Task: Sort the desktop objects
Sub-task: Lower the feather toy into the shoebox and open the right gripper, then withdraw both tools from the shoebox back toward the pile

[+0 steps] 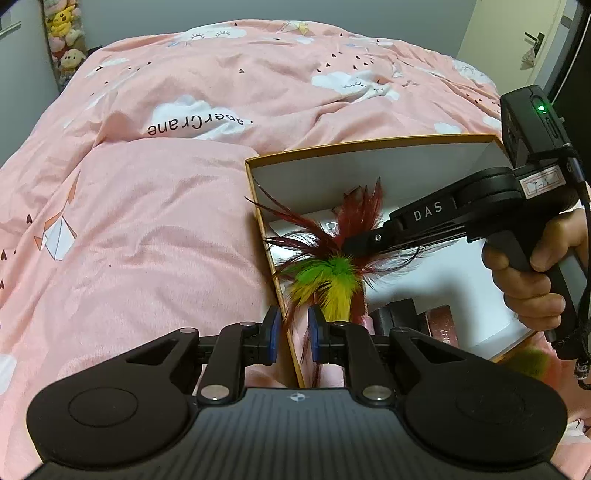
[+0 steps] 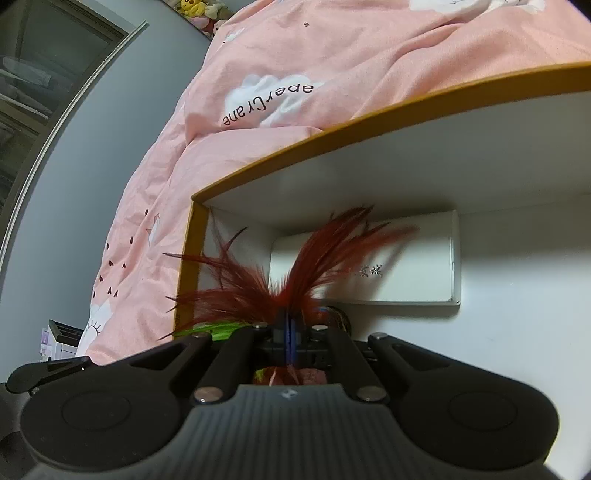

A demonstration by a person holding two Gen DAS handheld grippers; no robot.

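A feather toy (image 1: pixel 332 269) with dark red, green and yellow plumes hangs inside an open box (image 1: pixel 369 142) with an orange rim and white inside. My right gripper (image 1: pixel 354 243) is shut on the feathers, seen in its own view (image 2: pixel 290 325) with red plumes (image 2: pixel 295 273) fanning out ahead. My left gripper (image 1: pixel 291 332) is open, its blue pads straddling the box's left wall (image 1: pixel 280 295) without pinching it; a few red strands trail between the pads.
The box lies on a bed with a pink cloud-print duvet (image 1: pixel 166 221). A flat white carton (image 2: pixel 406 273) lies on the box floor, and a dark object with a pinkish item (image 1: pixel 439 325) sits near its front. Plush toys (image 1: pixel 64 33) hang far left.
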